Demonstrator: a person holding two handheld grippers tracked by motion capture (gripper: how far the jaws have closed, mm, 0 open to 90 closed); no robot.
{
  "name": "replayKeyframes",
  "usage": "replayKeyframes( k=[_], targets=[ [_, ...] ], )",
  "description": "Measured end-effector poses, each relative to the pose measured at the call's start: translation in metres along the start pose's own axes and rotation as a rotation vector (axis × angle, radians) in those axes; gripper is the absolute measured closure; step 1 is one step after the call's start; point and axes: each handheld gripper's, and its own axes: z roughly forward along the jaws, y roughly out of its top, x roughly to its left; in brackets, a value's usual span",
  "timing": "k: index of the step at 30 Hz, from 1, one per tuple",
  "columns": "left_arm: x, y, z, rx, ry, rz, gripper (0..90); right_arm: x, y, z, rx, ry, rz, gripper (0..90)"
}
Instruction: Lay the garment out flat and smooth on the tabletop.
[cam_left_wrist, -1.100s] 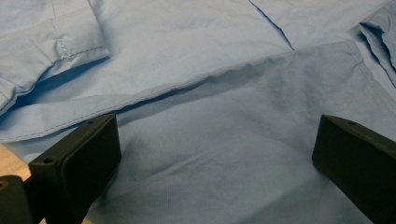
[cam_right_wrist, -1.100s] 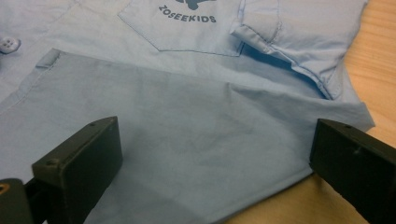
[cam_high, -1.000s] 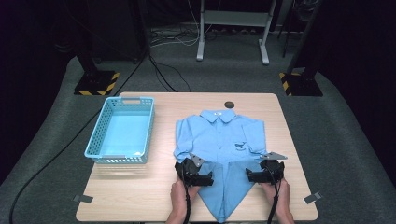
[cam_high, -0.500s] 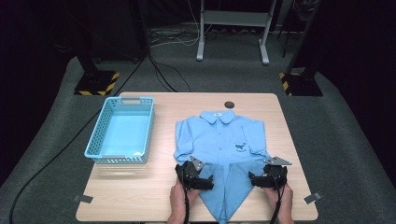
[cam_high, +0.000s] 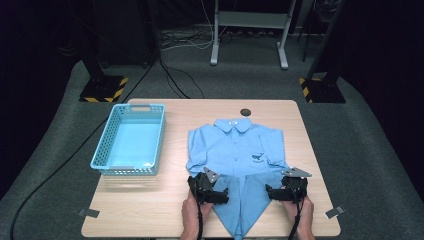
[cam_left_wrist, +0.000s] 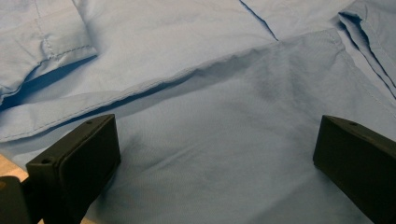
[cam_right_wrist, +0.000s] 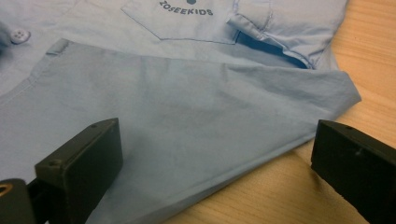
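1. Shirt (cam_high: 235, 155) lies flat on the bench (cam_high: 150, 205), collar away from the person, lower corners folded in to a point.
2. Left claw (cam_high: 216, 196) and right claw (cam_high: 274, 192) are both released, grasping nothing, over the folded flaps (cam_right_wrist: 187, 121).
3. Pinch both flap edges evenly before lifting, or the fold will likely skew.

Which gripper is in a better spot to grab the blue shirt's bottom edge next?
Probably the right gripper: its open jaws straddle the shirt's folded edge, with bare table beside it. The left gripper is open too, but sits over the middle of the cloth.
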Motion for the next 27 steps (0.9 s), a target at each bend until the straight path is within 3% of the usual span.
replayKeyframes(
  k=[7,27],
  targets=[
    [0.0,0.0,0.0,0.002,0.001,-0.001,0.2,-0.006,0.003,0.0,-0.012,0.019,0.028,1.7],
    [0.0,0.001,0.0,0.001,-0.001,0.001,0.3,-0.008,0.04,0.005,-0.006,-0.005,-0.035,2.4]
  ],
)
